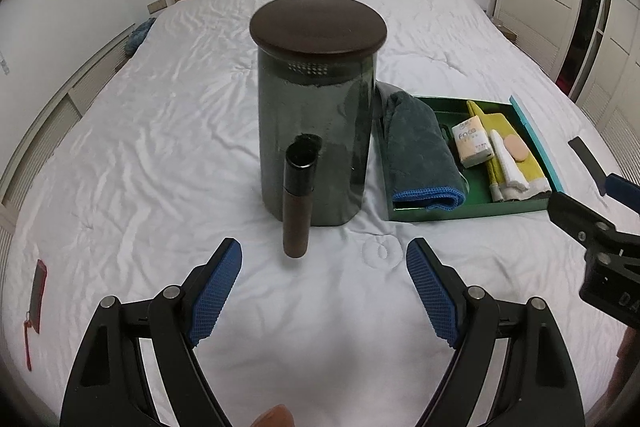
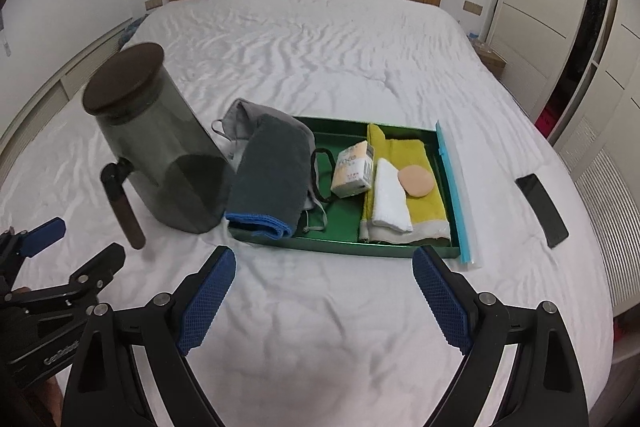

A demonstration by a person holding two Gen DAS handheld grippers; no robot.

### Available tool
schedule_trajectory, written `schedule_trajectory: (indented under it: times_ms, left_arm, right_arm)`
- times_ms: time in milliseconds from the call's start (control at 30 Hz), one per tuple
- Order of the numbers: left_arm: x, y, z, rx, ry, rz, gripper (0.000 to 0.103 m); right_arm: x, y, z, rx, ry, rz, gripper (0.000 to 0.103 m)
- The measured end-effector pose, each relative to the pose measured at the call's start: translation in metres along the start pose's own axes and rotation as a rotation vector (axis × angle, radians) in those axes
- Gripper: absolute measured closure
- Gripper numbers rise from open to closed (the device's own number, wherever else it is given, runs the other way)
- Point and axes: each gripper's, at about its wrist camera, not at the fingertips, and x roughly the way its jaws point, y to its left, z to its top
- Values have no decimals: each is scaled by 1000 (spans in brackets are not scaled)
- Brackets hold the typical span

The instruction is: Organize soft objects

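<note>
Right wrist view: I've got both grippers' fingers apart, empty, short of the green tray (image 2: pixel 340 247); towel (image 2: pixel 272 171), tissues (image 2: pixel 354 169), cloths inside, nothing sorted yet.

Each black hand-held gripper (image 1: pixel 324 267) has blue textured pads (image 1: pixel 216 295), silver screws.

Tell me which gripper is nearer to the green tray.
Right. The right gripper hangs open just before the green tray's near rim. The left gripper, also open, faces the smoked pitcher, with the tray off to its right.
</note>
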Motion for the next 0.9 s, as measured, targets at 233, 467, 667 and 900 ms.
schedule_trajectory:
  times_ms: [233,467,667,900]
  left_arm:
    - [-10,7,1,-3,-10,-28,23]
    - [-33,19,12,-16,-56,-60,23]
    - [-45,29,18,-34,-74,-78,14]
    - [-55,39,15,-33,-83,-68,13]
  right_arm:
    - [-19,11,-7,-13,-19,-5,11]
    - [-39,23,-9,-8,-39,-5,7]
    - [-59,37,-10,-1,-62,0,2]
    - [-75,50,-19,10,-70,-1,1]
